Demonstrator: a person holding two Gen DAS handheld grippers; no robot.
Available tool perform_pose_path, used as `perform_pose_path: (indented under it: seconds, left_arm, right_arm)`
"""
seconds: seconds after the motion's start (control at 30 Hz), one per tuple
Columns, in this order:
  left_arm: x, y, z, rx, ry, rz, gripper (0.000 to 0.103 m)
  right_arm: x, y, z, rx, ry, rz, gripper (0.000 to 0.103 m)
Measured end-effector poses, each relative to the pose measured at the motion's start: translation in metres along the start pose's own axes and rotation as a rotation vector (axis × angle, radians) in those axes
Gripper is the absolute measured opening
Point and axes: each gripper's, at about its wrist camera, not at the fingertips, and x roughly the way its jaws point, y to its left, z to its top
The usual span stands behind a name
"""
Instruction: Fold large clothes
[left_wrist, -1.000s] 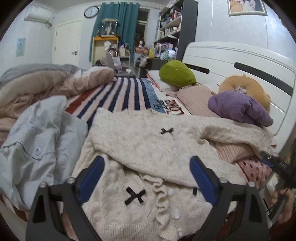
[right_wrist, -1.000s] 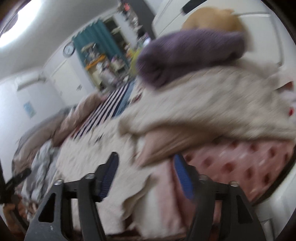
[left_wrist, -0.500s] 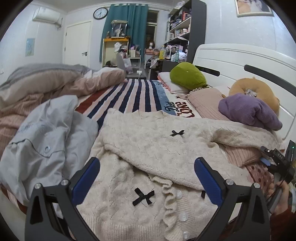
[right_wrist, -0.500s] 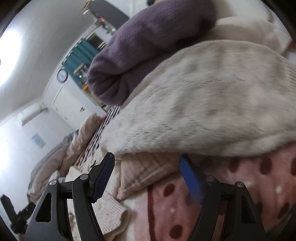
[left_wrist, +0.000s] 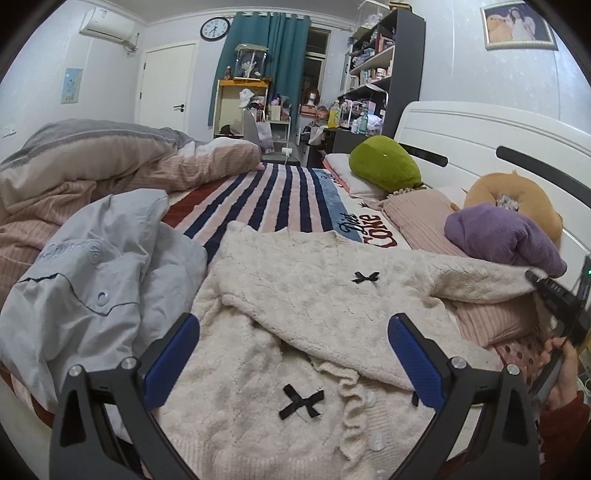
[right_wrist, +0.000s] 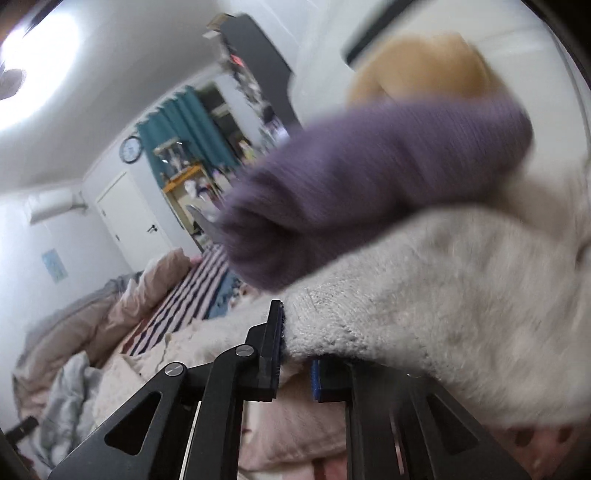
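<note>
Here, left wrist view: the left gripper (left_wrist: 293, 354) hovers tilted down over the cream knitted cardigan with small black bows (left_wrist: 295, 317), its blue-padded jaws spread wide with nothing between them and no pad touching the knit. The cardigan lies spread on the striped bed cover (left_wrist: 273, 199), one sleeve stretched out toward the right over a pink ribbed pillow (left_wrist: 491, 321). A crumpled grey garment (left_wrist: 92, 280) sits just beside the cardigan on the left. A folded purple knit (left_wrist: 502, 240) rests by the white headboard (left_wrist: 480, 136), in front of an orange ring-shaped cushion (left_wrist: 517, 192). At the right edge the person's right hand (left_wrist: 565, 373), red sleeve at the wrist, holds the black handle of the other tool, pointed at the sleeve end.

Right wrist view, blurred: the right gripper (right_wrist: 295, 354) points nearly level, slightly down, jaws clamped on the cuff edge of the cardigan sleeve (right_wrist: 424, 302). The sleeve drapes over the right-hand finger, hiding most of it. The purple knit sits right behind the sleeve, the orange cushion above it.
</note>
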Motion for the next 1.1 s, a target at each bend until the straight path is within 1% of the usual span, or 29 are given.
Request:
perform_pose_path:
  seconds: [0.07,0.17,0.2,0.27,0.3,0.33,0.37,0.43,0.47,0.53,0.57,0.63,0.67,0.7,0.73,0.8,0.87,0.93,1.03,1.07,1.1]
  left_arm:
    - [-0.001,0.007,-0.001,-0.01,-0.001,0.0,0.101]
    - [-0.004,0.017,-0.003,-0.021,-0.007,0.002,0.101]
    - [-0.006,0.02,-0.003,-0.026,-0.012,0.003,0.101]
    - [-0.012,0.028,-0.004,-0.039,-0.025,0.007,0.101]
    - [-0.013,0.032,-0.005,-0.044,-0.029,0.009,0.101]
    - [-0.016,0.037,-0.006,-0.051,-0.034,0.013,0.101]
    - [-0.018,0.04,-0.006,-0.056,-0.037,0.018,0.101]
    - [-0.022,0.048,-0.008,-0.067,-0.043,0.029,0.101]
    - [-0.023,0.053,-0.009,-0.075,-0.046,0.033,0.101]
    - [-0.024,0.06,-0.011,-0.089,-0.048,0.041,0.101]
    - [-0.024,0.065,-0.012,-0.097,-0.046,0.045,0.101]
    - [-0.025,0.071,-0.013,-0.106,-0.041,0.053,0.101]
    - [-0.025,0.074,-0.014,-0.109,-0.041,0.056,0.101]
    - [-0.025,0.076,-0.015,-0.111,-0.041,0.057,0.101]
    - [-0.025,0.079,-0.015,-0.115,-0.043,0.058,0.101]
    - [-0.024,0.08,-0.015,-0.121,-0.045,0.053,0.101]
    - [-0.022,0.08,-0.015,-0.127,-0.047,0.045,0.101]
    - [-0.02,0.08,-0.015,-0.131,-0.046,0.039,0.101]
    - [-0.015,0.078,-0.014,-0.133,-0.038,0.028,0.101]
    - [-0.014,0.076,-0.014,-0.134,-0.038,0.024,0.101]
    - [-0.014,0.074,-0.013,-0.133,-0.038,0.022,0.101]
  right_arm:
    - [-0.008,0.029,0.005,-0.09,-0.046,0.034,0.006]
    - [-0.007,0.092,0.01,-0.316,-0.058,0.079,0.006]
    - [-0.001,0.111,0.009,-0.364,-0.046,0.109,0.006]
    - [0.012,0.149,0.005,-0.471,0.027,0.213,0.006]
    - [0.021,0.168,-0.002,-0.534,0.084,0.266,0.006]
    - [0.033,0.189,-0.013,-0.602,0.173,0.326,0.006]
    - [0.046,0.205,-0.026,-0.649,0.26,0.367,0.006]
    - [0.078,0.232,-0.066,-0.712,0.499,0.422,0.006]
    - [0.091,0.239,-0.087,-0.722,0.594,0.423,0.006]
    - [0.117,0.244,-0.128,-0.704,0.737,0.412,0.007]
    - [0.127,0.242,-0.141,-0.671,0.787,0.422,0.008]
    - [0.132,0.231,-0.153,-0.597,0.826,0.439,0.014]
    - [0.131,0.224,-0.153,-0.561,0.829,0.456,0.024]
    - [0.127,0.216,-0.149,-0.511,0.837,0.485,0.04]
    - [0.121,0.211,-0.144,-0.465,0.842,0.506,0.048]
    - [0.104,0.197,-0.13,-0.388,0.821,0.523,0.069]
    - [0.08,0.175,-0.112,-0.371,0.771,0.48,0.075]
    - [0.061,0.156,-0.1,-0.315,0.74,0.45,0.078]
    - [0.059,0.119,-0.092,-0.164,0.759,0.37,0.079]
    - [0.06,0.106,-0.091,-0.112,0.764,0.356,0.081]
    - [0.061,0.094,-0.091,-0.051,0.763,0.362,0.081]
